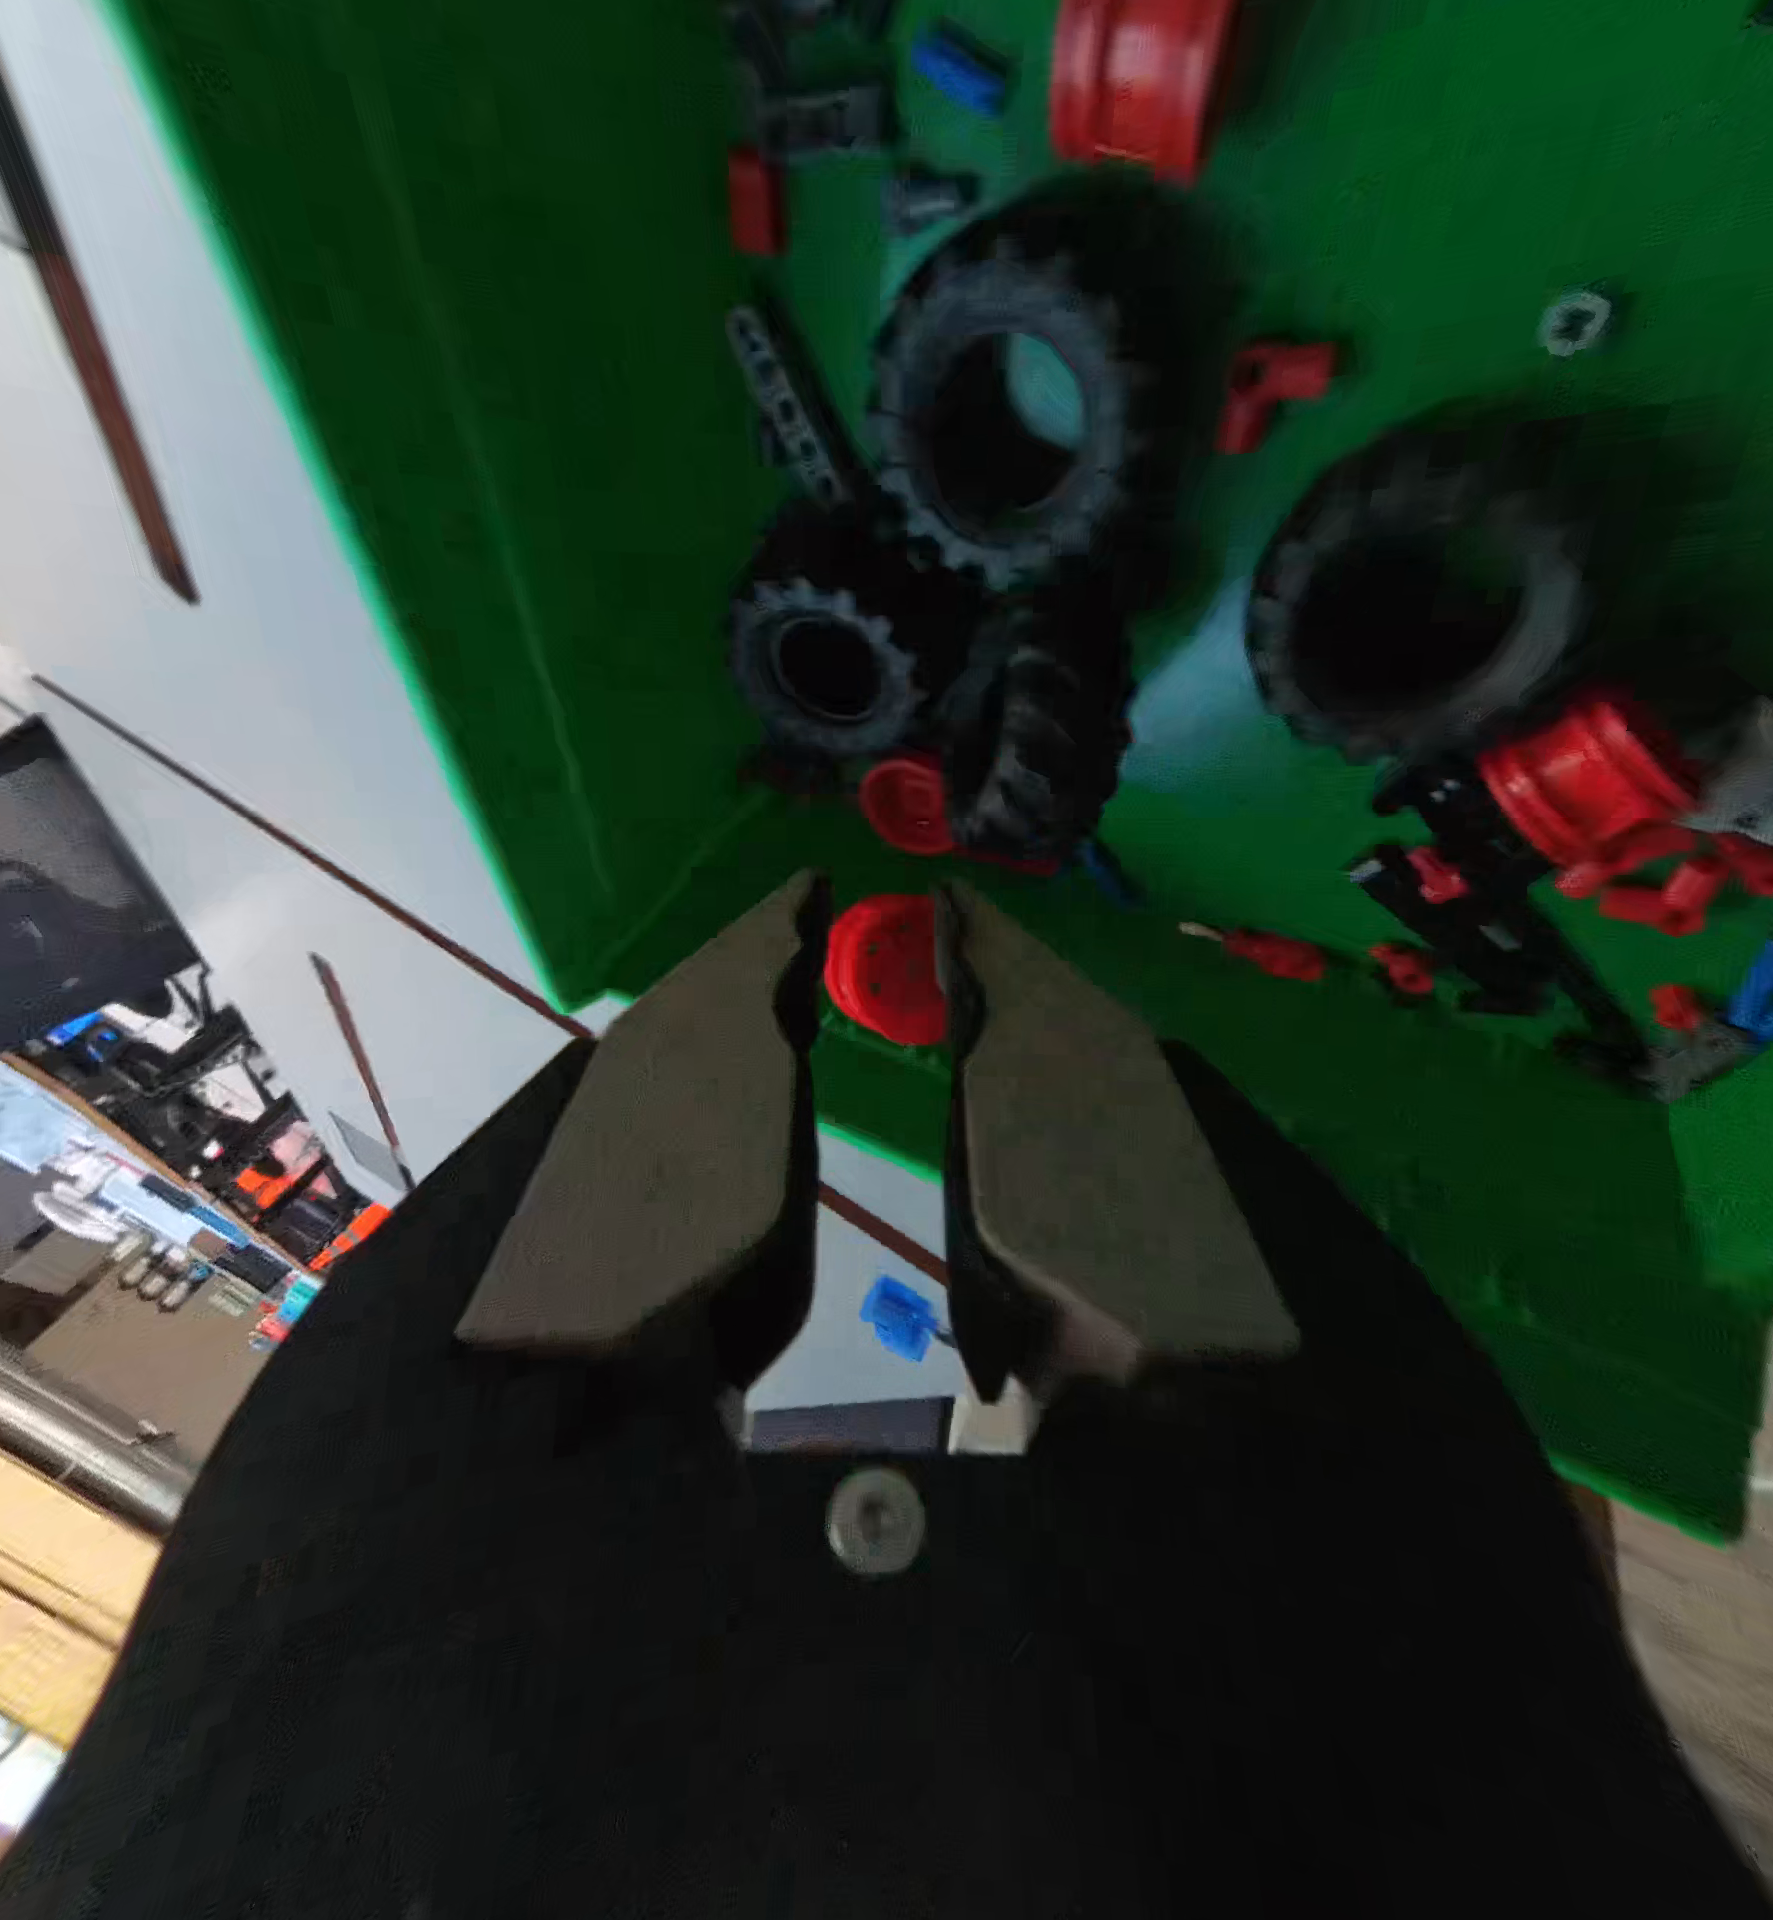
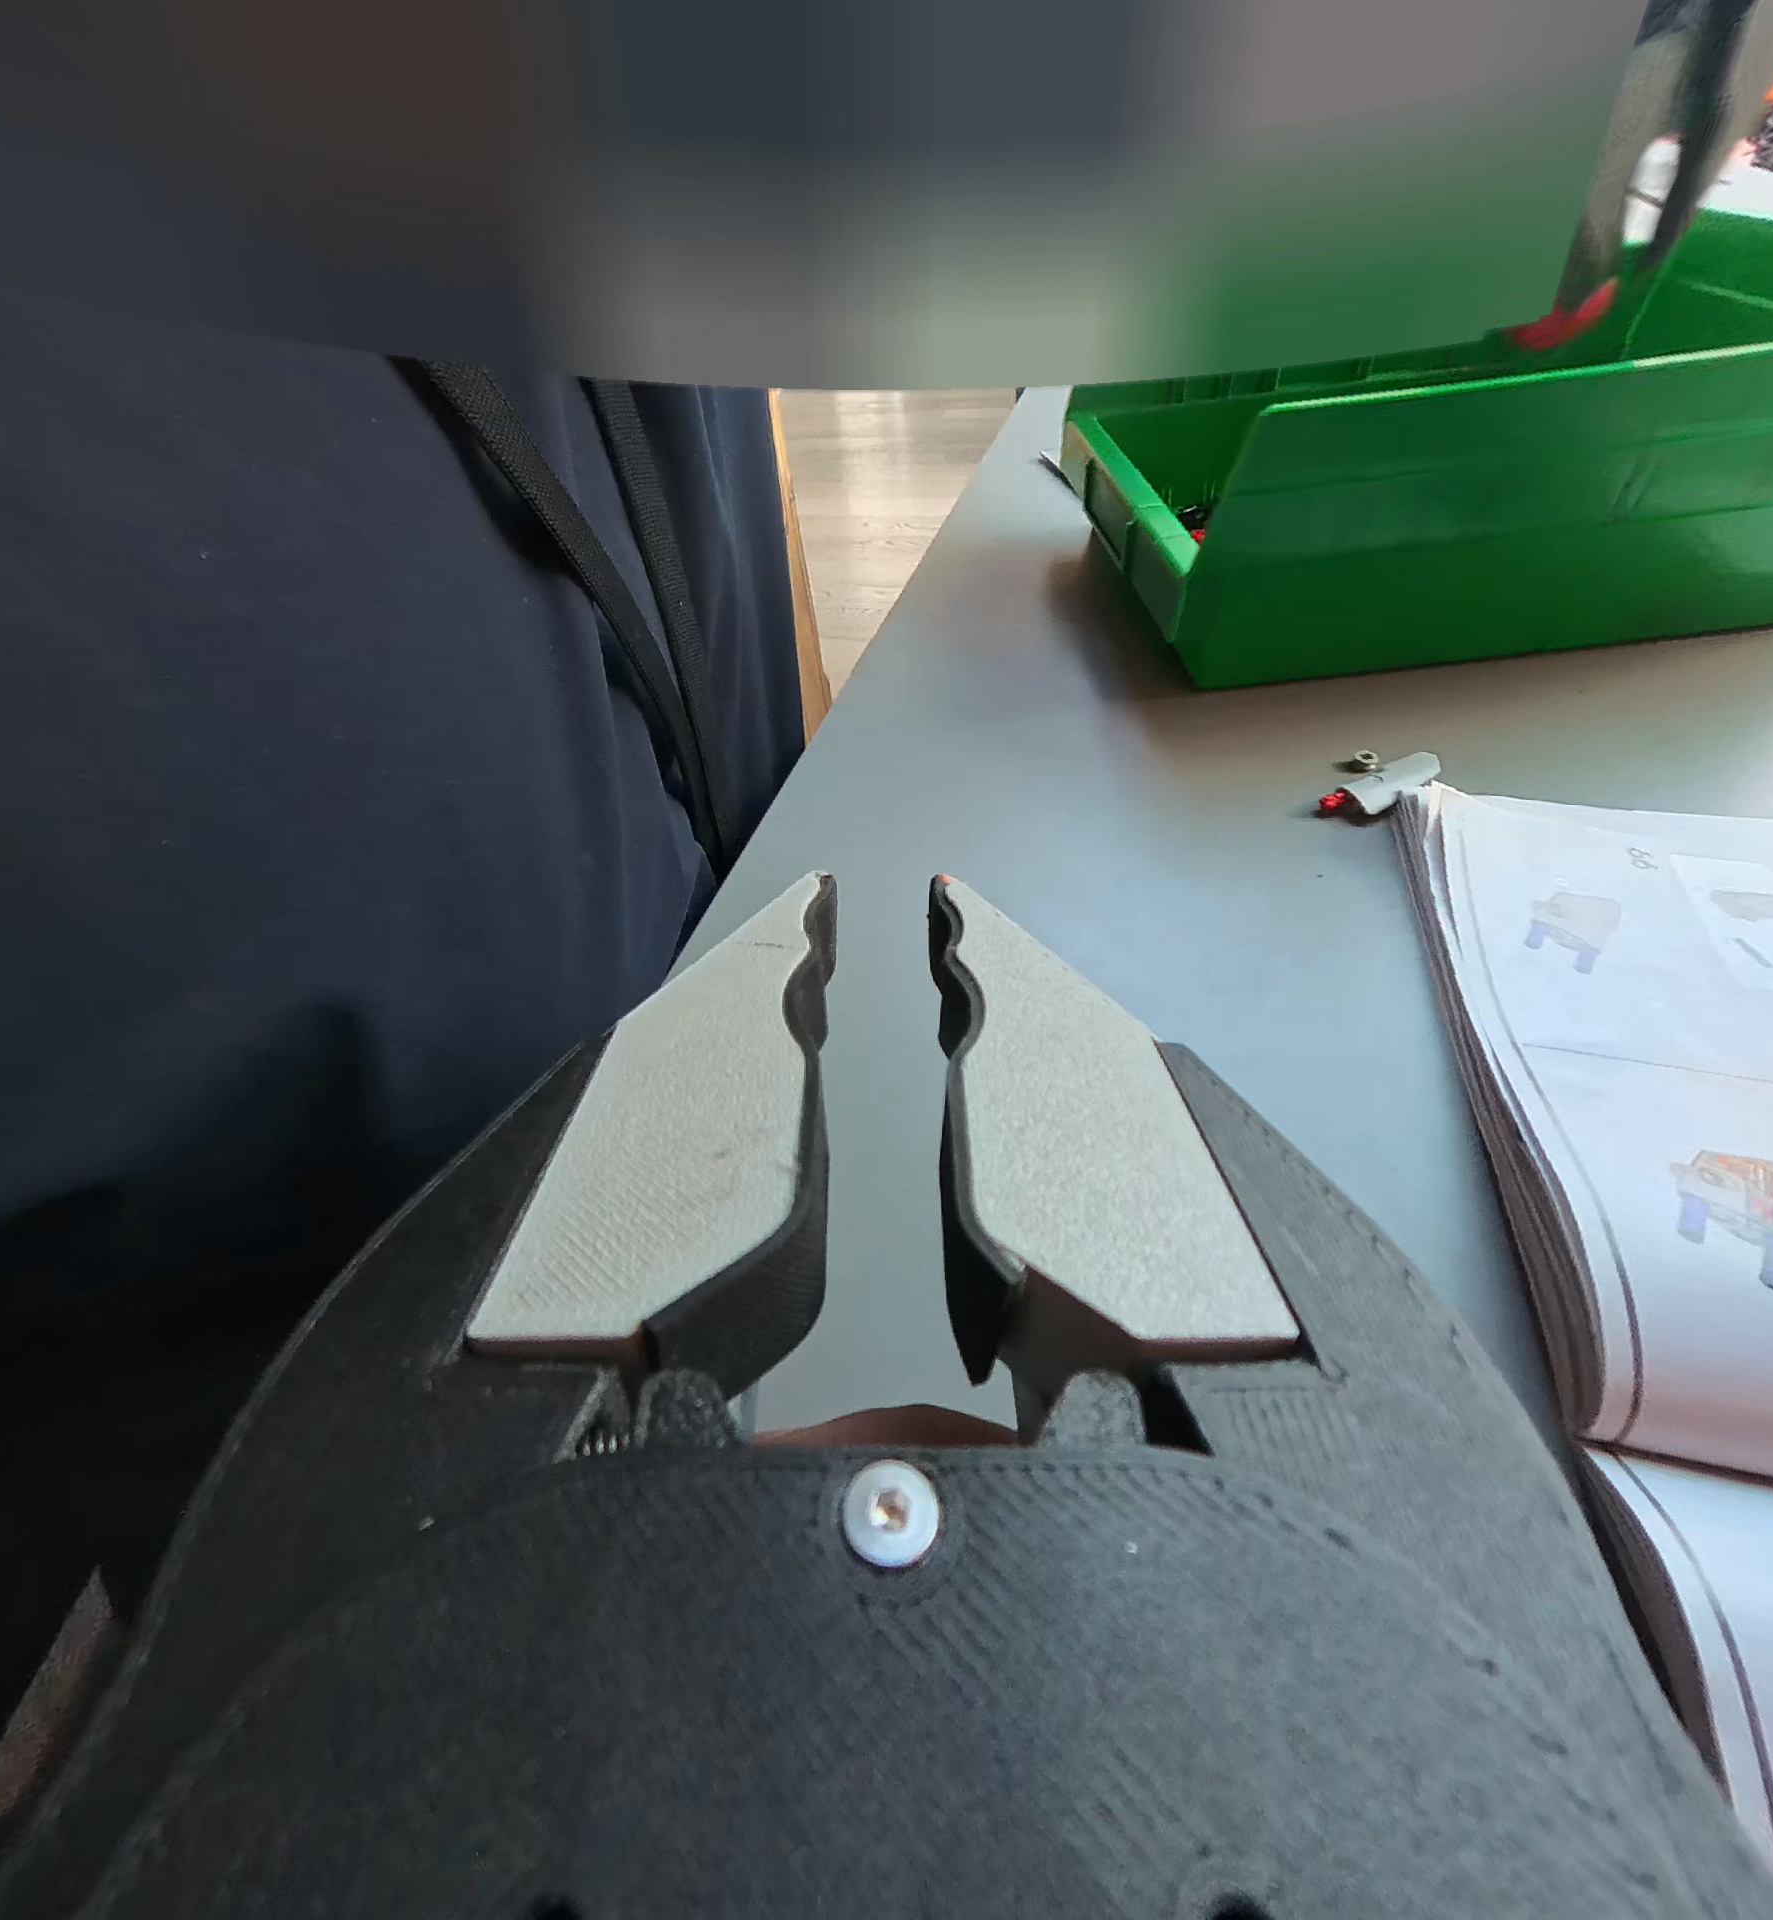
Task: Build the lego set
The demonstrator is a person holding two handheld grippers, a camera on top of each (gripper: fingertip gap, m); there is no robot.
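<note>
The left gripper (image 1: 877, 894) hung at the near corner of the green bin (image 1: 425, 343), its jaws narrowed around a small red wheel hub (image 1: 887, 982) that sat between the fingertips at the centre of the left wrist view. Motion blur hid whether the pads truly pinched the hub or only framed it, though the right wrist view showed a red piece (image 2: 1573, 312) at that gripper's tips above the bin, at the upper right of the frame. The right gripper (image 2: 882, 883) waited over the grey table (image 2: 1069, 831) with a narrow gap and nothing between its fingers.

The hub looked like light, rigid plastic, smooth enough to slip, so it was probably best taken across its rim or flat faces. The tyres looked like soft rubber with knobbly tread, easy to grip on the outside and likely to give a little when squeezed.

Counted in the left wrist view: four black tyres, two large ones (image 1: 1007, 405) (image 1: 1433, 613) toward the upper right, one small (image 1: 825, 665) and one on edge (image 1: 1043, 727) at the centre. Four red hubs showed: the one between the jaws, one (image 1: 903, 805) just above it, one (image 1: 1578, 779) at the right, and a big one (image 1: 1136, 78) at the top. Smaller red, blue and black pieces were too blurred to count. One open instruction booklet (image 2: 1640, 1091) lay at the right of the right wrist view.
</note>
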